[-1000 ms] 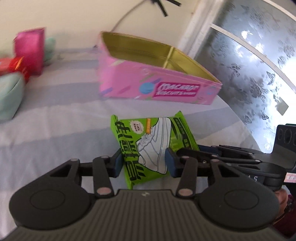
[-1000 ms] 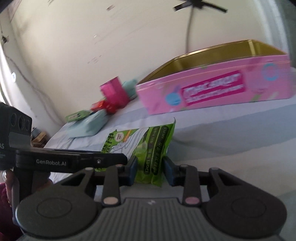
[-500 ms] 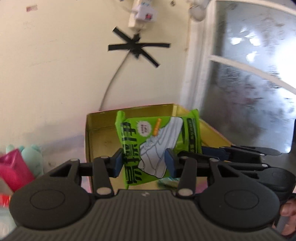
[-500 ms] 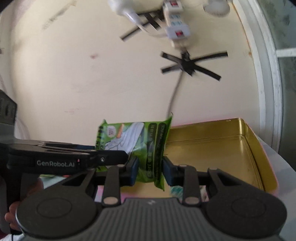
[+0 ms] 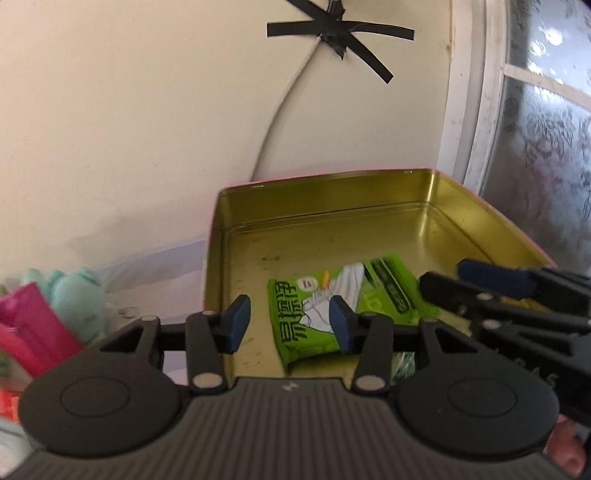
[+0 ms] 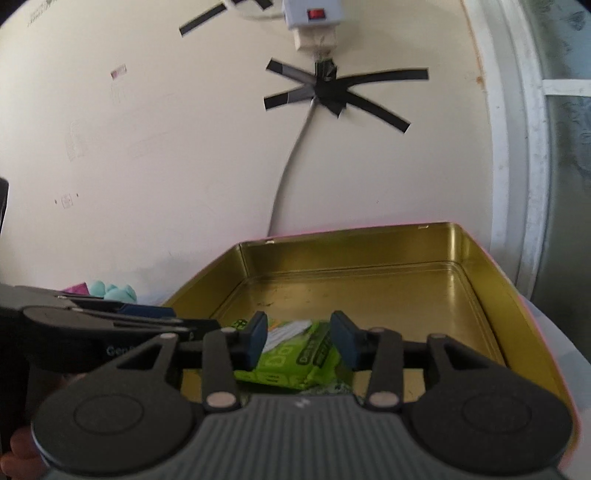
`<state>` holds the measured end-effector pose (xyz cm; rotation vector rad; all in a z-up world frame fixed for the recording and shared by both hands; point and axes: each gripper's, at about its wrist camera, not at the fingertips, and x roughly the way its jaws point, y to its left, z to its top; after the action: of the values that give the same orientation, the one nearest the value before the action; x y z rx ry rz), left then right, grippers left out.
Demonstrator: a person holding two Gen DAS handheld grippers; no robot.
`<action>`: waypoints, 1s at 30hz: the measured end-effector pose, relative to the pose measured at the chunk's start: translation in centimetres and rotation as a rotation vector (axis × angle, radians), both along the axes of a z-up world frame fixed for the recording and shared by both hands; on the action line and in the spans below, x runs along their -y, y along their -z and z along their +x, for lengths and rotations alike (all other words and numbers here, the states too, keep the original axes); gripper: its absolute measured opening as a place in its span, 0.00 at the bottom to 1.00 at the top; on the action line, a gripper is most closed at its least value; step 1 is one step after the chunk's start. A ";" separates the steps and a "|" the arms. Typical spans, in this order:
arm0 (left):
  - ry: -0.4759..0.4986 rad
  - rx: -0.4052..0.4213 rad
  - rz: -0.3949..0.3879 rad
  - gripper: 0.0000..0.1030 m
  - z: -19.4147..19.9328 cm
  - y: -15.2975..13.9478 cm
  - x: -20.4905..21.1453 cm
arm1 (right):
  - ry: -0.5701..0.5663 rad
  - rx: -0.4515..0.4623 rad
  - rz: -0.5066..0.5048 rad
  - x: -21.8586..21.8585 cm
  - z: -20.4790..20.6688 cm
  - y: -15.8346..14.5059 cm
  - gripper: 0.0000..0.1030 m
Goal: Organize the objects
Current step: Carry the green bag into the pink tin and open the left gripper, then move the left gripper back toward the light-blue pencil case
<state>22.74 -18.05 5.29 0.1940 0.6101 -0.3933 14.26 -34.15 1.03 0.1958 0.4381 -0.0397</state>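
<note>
Lying flat on the gold floor of the tin (image 5: pixel 369 206), the green packet (image 5: pixel 317 332) sits toward the near side, at about 6 o'clock of the tin's inside in both views. You have both grippers over the near rim, pointing in toward the far wall.

Your left gripper (image 5: pixel 288 325) has its blue pads (image 5: pixel 236 323) spread apart with nothing pinched; the packet shows below and past the right pad, lying on the tin floor, not pressed from either side. Your right gripper (image 6: pixel 301 339) is opening its jaws right now: the packet (image 6: pixel 295 363) appears between and beneath its pads (image 6: pixel 256 338), and you can see a gap on each side of it (no pad bears on the wrapper).

From the left camera, your right gripper (image 5: pixel 495 291) reaches in from 3 o'clock, its tips over the tin just beside the packet's right end. From the right camera, your left gripper (image 6: pixel 122 317) comes in from 9 o'clock, over the tin's left rim.

Outside the tin, at 9 o'clock in the left view, a pink box (image 5: pixel 33 332) and a teal plush (image 5: pixel 74 299) stand close together, well apart from the packet. On the wall at 12 o'clock, black tape (image 6: pixel 328 92) pins a cable (image 6: pixel 291 170) below a white power strip (image 6: pixel 314 22).
</note>
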 end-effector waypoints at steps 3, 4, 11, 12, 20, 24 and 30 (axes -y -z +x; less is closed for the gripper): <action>-0.008 0.011 -0.001 0.48 -1.8 -0.8 -0.9 | 0.013 0.045 -0.013 -0.7 -2.6 -0.8 0.39; -0.011 0.010 -0.001 0.48 -2.6 -1.1 -1.3 | 0.020 0.066 -0.017 -1.0 -3.8 -1.0 0.40; -0.009 0.027 0.010 0.49 -8.0 -1.7 -3.6 | 0.044 0.129 -0.002 -3.0 -11.0 -1.3 0.44; -0.008 0.025 0.009 0.50 -8.8 -1.6 -4.0 | 0.045 0.124 0.008 -3.4 -11.7 -1.0 0.44; -0.043 -0.028 0.035 0.52 -12.4 1.1 -7.2 | -0.010 -0.018 0.054 -6.1 -13.0 1.9 0.45; -0.086 -0.065 0.056 0.52 -12.5 2.8 -9.0 | -0.051 -0.075 0.090 -7.4 -12.6 2.9 0.45; -0.158 -0.100 0.078 0.52 -12.2 4.6 -12.5 | -0.093 -0.107 0.065 -9.9 -12.5 3.6 0.46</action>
<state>10.55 -5.53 0.67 0.1995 0.7348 -0.2272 1.80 -24.26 -2.59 0.2380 0.5555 0.0558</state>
